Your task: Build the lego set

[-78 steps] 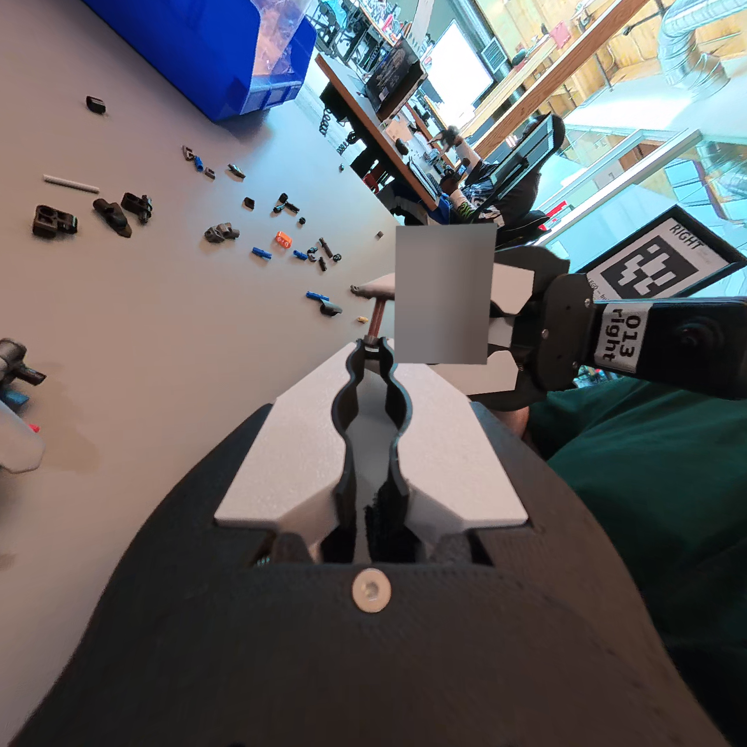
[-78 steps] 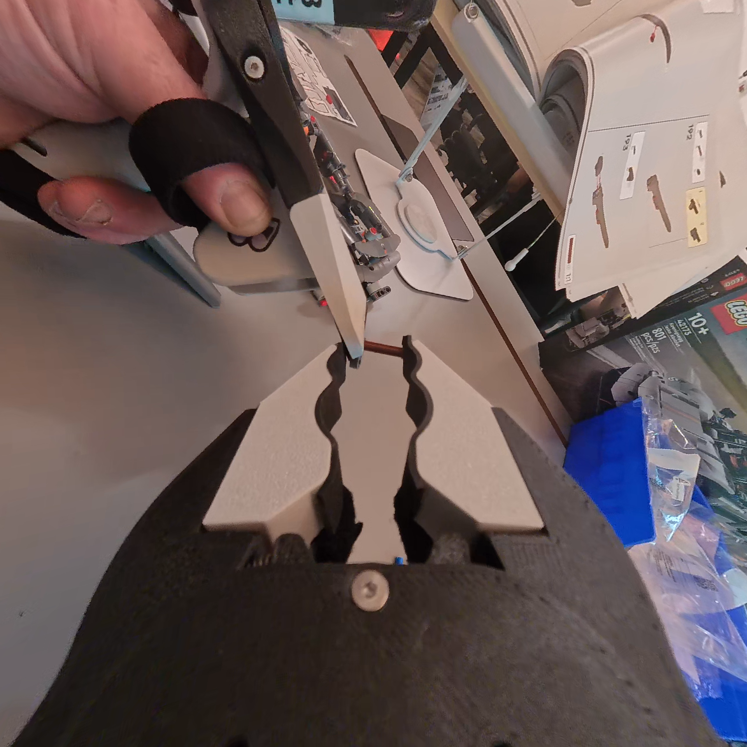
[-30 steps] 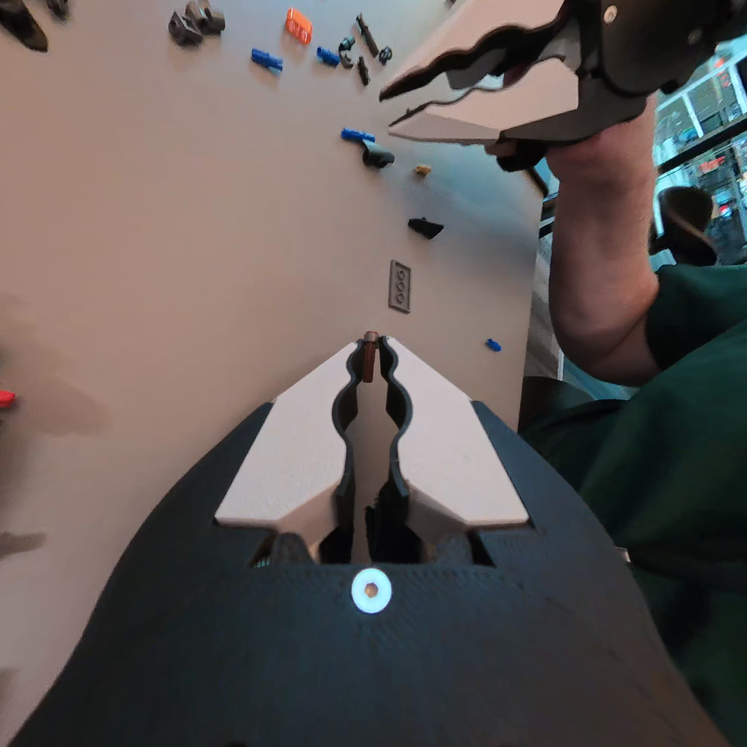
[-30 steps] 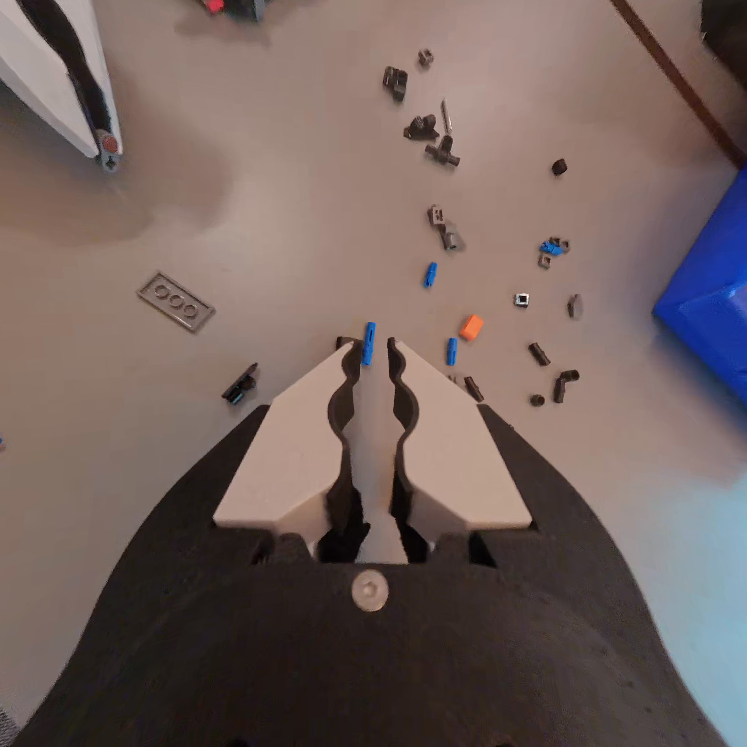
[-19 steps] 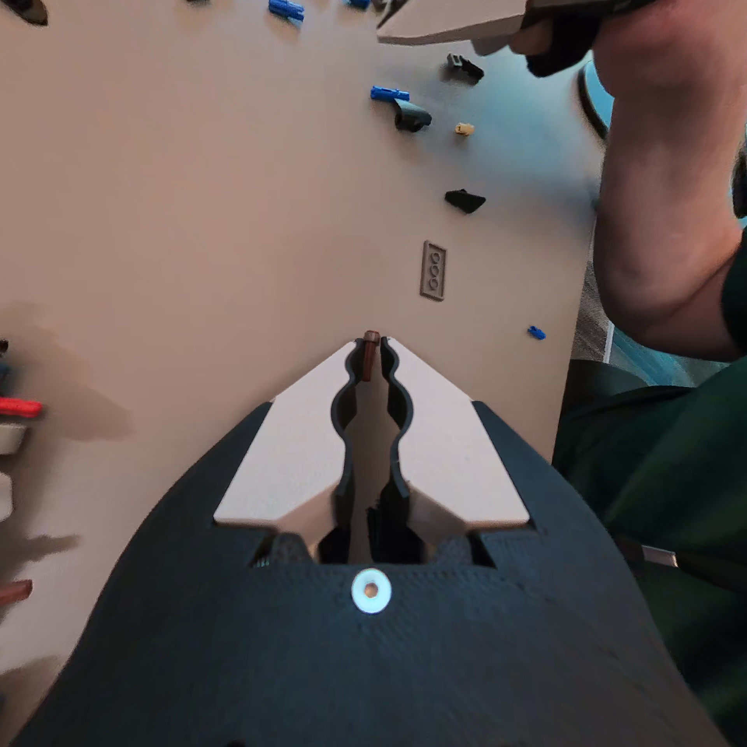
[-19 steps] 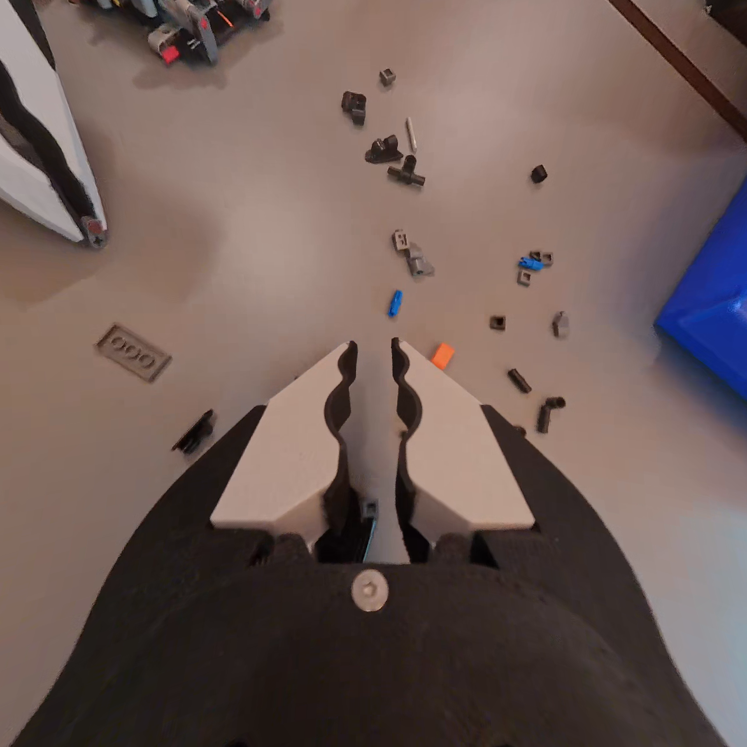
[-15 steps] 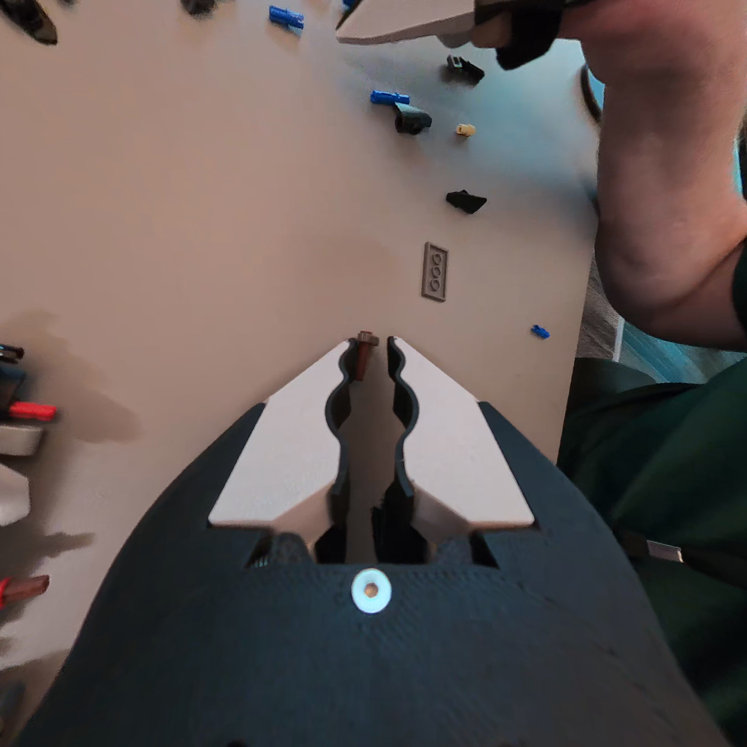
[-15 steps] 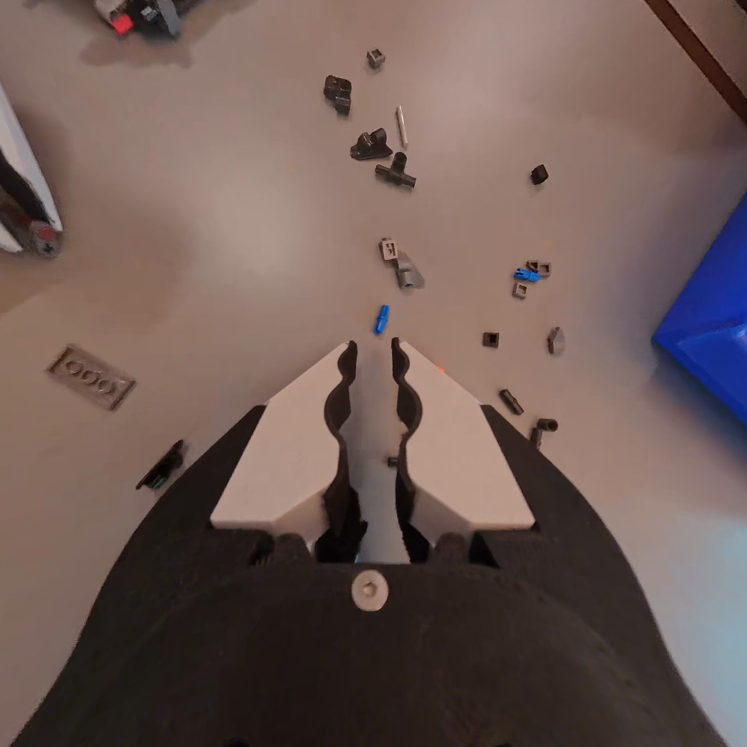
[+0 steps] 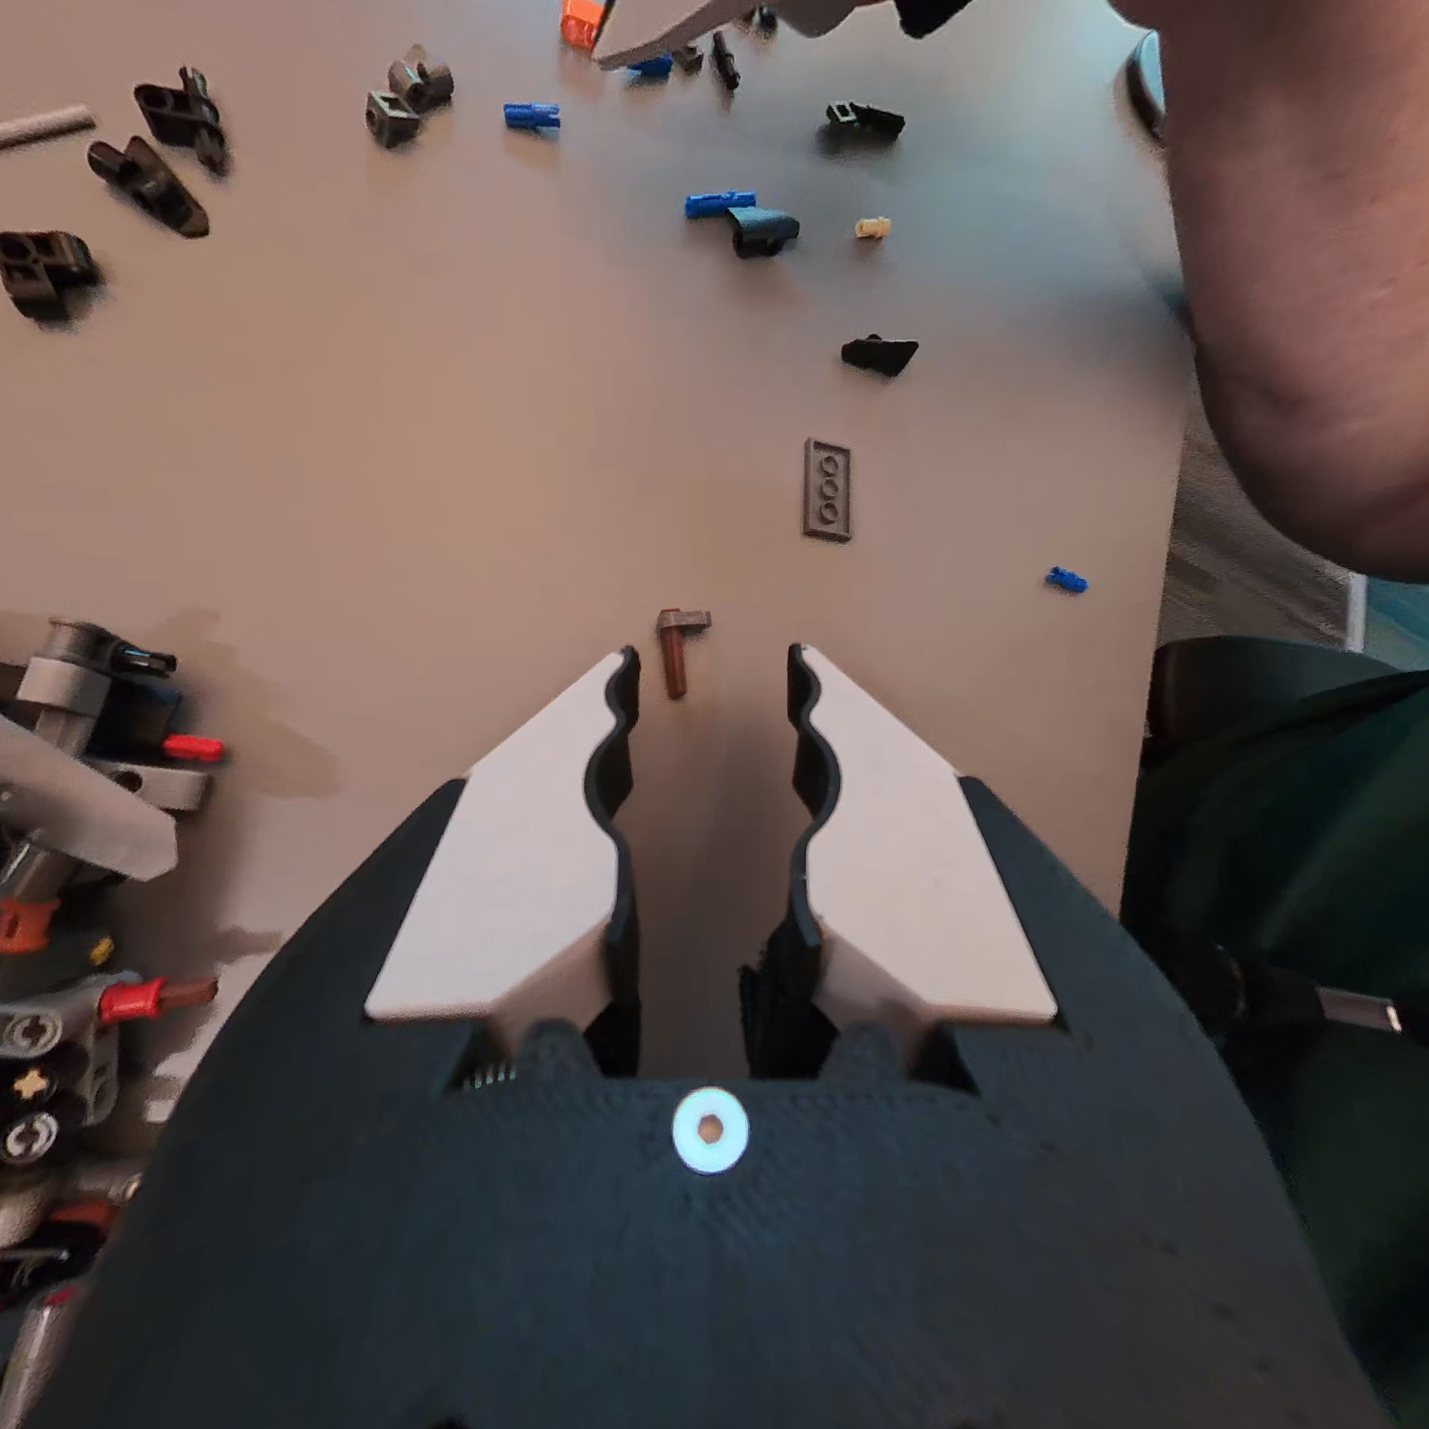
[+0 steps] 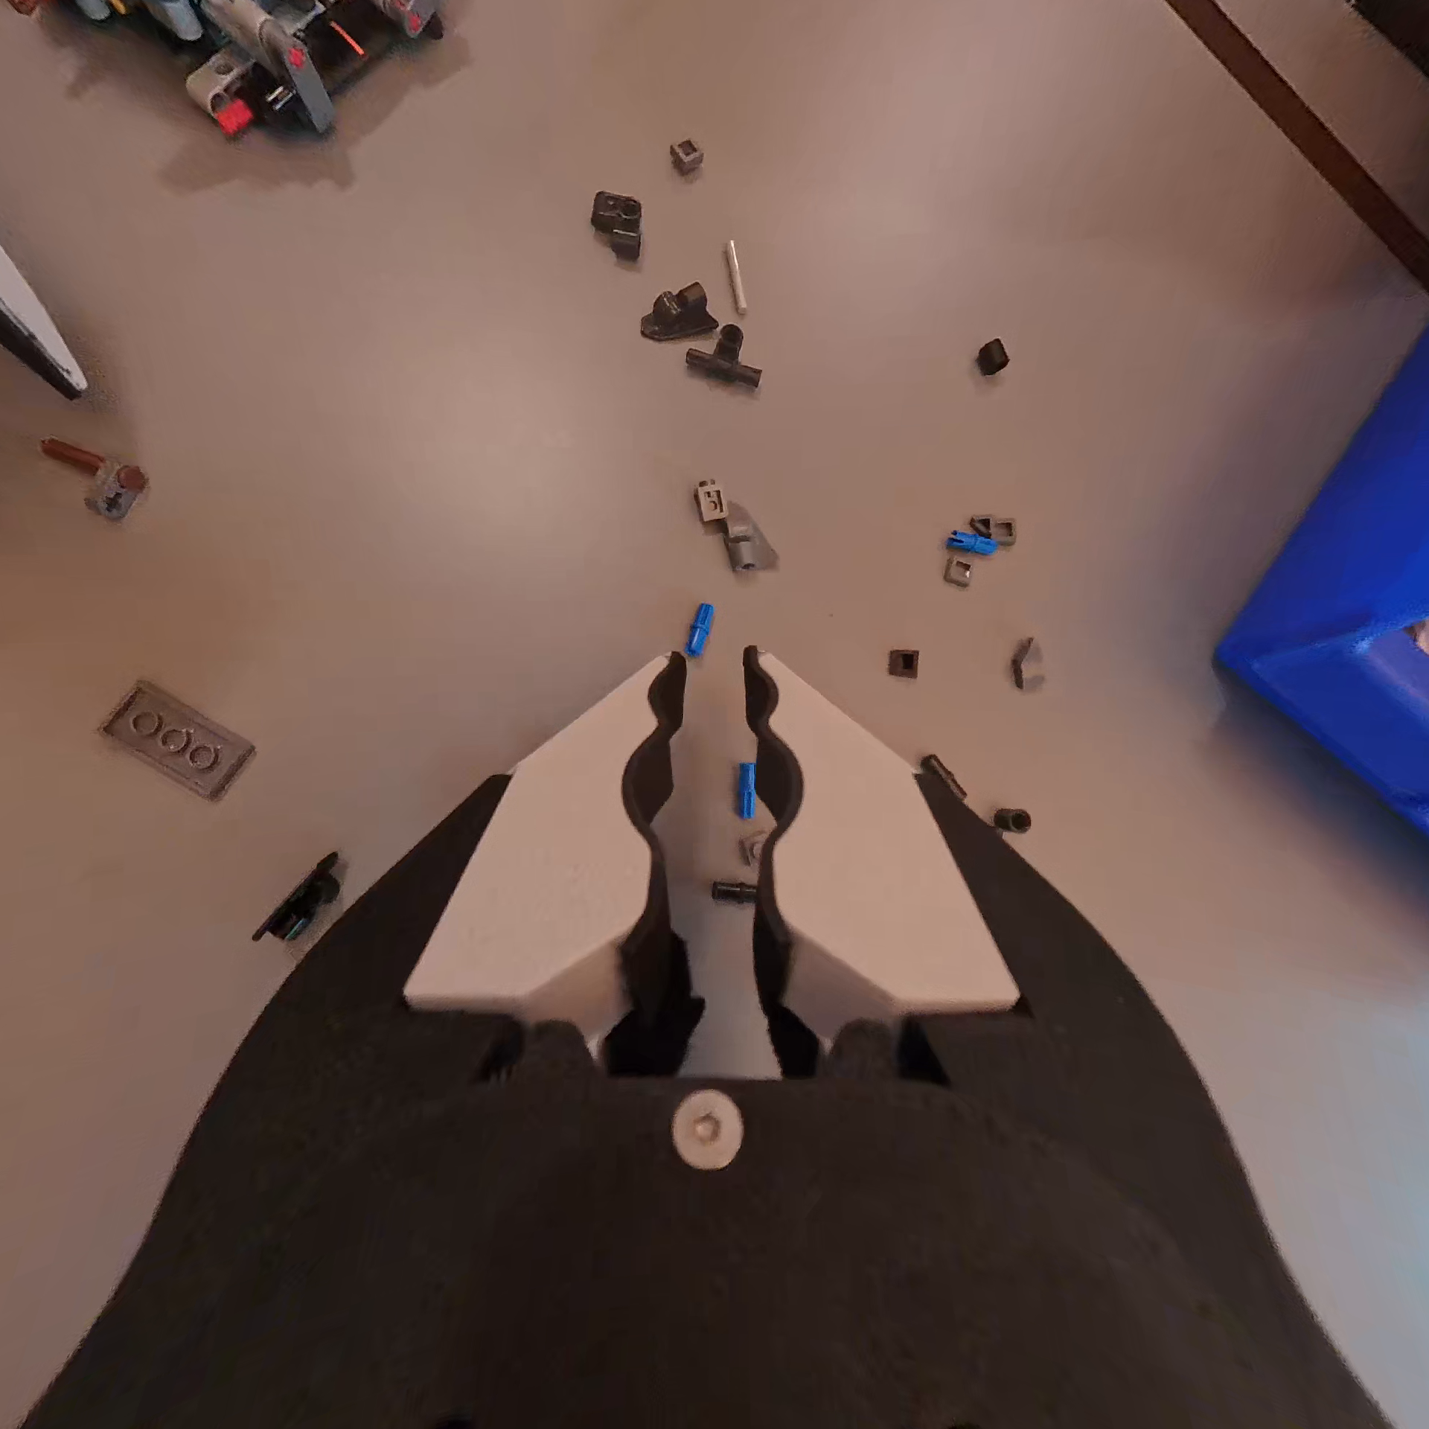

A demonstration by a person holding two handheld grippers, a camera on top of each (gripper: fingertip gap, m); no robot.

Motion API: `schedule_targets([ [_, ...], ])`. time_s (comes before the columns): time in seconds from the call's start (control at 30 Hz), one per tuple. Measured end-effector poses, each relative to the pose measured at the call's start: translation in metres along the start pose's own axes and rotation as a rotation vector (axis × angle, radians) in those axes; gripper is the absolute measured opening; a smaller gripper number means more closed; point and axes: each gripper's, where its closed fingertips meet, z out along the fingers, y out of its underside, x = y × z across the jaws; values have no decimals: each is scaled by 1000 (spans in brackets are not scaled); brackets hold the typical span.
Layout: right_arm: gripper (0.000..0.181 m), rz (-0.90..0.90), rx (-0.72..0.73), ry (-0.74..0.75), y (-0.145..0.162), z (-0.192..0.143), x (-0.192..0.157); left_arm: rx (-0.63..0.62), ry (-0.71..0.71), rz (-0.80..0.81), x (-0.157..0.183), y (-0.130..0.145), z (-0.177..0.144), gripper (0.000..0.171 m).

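Note:
My left gripper is open and empty, low over the table. A brown axle with a grey connector on its end lies on the table just past its fingertips, nearer the left one. It also shows in the right wrist view. My right gripper is narrowly open and empty above the loose pieces. A blue pin lies just ahead of its left fingertip. A second blue pin shows on the table between the fingers. The partly built model stands at the left.
A grey three-hole plate lies ahead of my left gripper, right of centre. Several small black, grey and blue pieces are scattered on the table. A blue bin stands at the right. The person's forearm hangs over the table's edge. Tip to tip, the grippers are about 20 cm apart.
My left gripper has opened and let go of the brown axle piece, which now lies on the table. My right gripper has left it and moved over the loose pieces to a blue pin.

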Motion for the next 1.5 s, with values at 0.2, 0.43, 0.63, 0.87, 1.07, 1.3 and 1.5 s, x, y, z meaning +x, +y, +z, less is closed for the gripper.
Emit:
schedule_targets([
  [0.2,14,4,-27,-17,3,9,-4,-32,-50,55,-4,4,-1,32],
  [0.43,12,-4,-67,-8,9,20,-5,-54,-56,63,-2,8,6,28],
  [0.63,2,9,-42,-33,7,23,-7,-37,-62,58,-2,6,4,25],
  [0.87,2,-15,-36,-24,7,22,-8,-49,-79,66,-2,8,4,24],
  [1.07,2,-24,-14,-21,6,20,-9,-55,-87,58,-2,12,2,24],
  [1.3,2,-29,10,-24,3,17,-10,-74,-94,57,-2,15,3,24],
  [1.5,2,-43,20,-27,1,17,-11,-78,-86,47,1,18,4,24],
])
